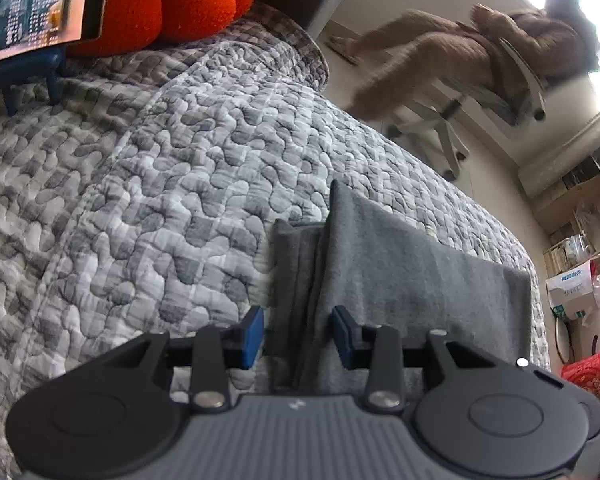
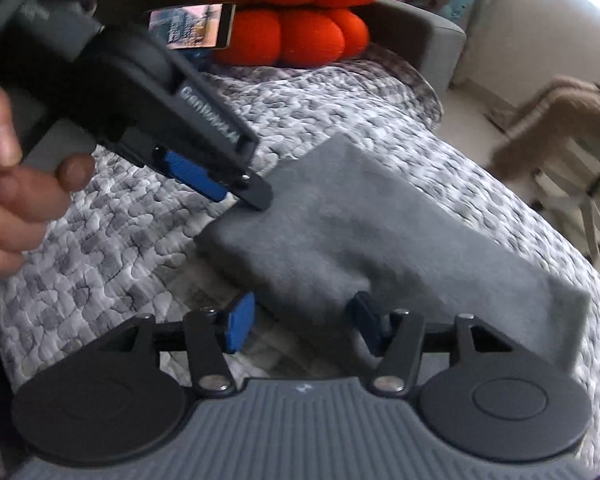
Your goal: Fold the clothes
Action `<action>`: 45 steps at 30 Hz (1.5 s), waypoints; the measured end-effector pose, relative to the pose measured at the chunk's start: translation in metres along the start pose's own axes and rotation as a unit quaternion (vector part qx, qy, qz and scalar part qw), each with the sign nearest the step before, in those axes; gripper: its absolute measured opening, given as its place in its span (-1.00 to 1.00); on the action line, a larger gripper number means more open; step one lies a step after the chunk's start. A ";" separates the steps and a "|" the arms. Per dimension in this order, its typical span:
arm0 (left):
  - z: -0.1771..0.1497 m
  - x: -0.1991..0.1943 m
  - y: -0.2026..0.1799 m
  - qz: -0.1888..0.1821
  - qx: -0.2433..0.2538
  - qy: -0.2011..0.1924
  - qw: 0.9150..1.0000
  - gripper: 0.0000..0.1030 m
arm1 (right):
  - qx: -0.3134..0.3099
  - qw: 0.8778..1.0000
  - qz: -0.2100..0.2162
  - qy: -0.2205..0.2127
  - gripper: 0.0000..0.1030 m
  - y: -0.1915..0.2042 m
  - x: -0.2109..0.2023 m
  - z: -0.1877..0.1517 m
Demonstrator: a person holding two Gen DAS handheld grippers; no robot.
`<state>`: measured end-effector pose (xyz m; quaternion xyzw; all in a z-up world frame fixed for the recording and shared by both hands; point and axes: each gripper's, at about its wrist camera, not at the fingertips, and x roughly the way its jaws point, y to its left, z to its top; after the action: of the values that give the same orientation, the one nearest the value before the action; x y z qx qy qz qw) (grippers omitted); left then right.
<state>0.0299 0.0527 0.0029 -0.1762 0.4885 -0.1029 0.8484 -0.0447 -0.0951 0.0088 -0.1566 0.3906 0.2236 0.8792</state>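
A grey garment (image 1: 412, 268), folded into a thick rectangle, lies on the quilted grey-and-white bedspread (image 1: 148, 184). My left gripper (image 1: 299, 336) is open at the garment's stacked left edge, and the folded layers stand between its blue pads (image 1: 254, 336) with a sliver of quilt showing beside the left pad. The right wrist view shows the same garment (image 2: 340, 216) and a hand holding the left gripper (image 2: 252, 196), whose tip rests on the garment's far left corner. My right gripper (image 2: 303, 324) is wide open at the near edge, with cloth lying between its fingers.
An orange cushion (image 2: 296, 20) and a phone (image 2: 192, 26) on a blue stand sit at the head of the bed. Past the bed's right edge stand a white office chair (image 1: 500, 96) draped in tan fabric, shelves and boxes (image 1: 572, 284).
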 end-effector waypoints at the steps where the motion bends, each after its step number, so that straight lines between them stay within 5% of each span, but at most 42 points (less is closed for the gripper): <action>1: 0.000 0.000 0.001 -0.001 -0.002 0.001 1.000 -0.25 | -0.003 1.000 -0.001 -0.001 0.17 0.002 0.003 0.002; 18: 0.005 0.000 0.014 -0.030 -0.042 0.017 0.999 -0.22 | -0.033 0.999 0.016 -0.032 0.14 0.025 0.028 0.023; 23: 0.007 -0.002 0.022 -0.057 -0.068 0.023 0.996 -0.13 | -0.003 0.999 0.021 -0.033 -0.57 0.019 0.025 0.027; 26: 0.007 -0.002 0.029 -0.090 -0.101 0.027 0.990 0.03 | 0.030 0.998 0.032 -0.045 -0.68 0.008 0.017 0.030; 39: 0.004 0.010 0.023 -0.129 -0.141 0.044 0.981 0.25 | 0.098 0.991 0.053 -0.073 -0.70 -0.004 -0.003 0.031; 45: 0.007 0.024 0.005 -0.116 -0.115 0.044 0.986 0.23 | 0.109 0.990 0.063 -0.069 -0.70 -0.006 0.000 0.029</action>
<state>0.0478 0.0502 -0.0152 -0.3235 0.5099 -0.1516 0.7825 -0.0240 -0.0868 0.0285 -0.0197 0.3600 0.2448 0.9001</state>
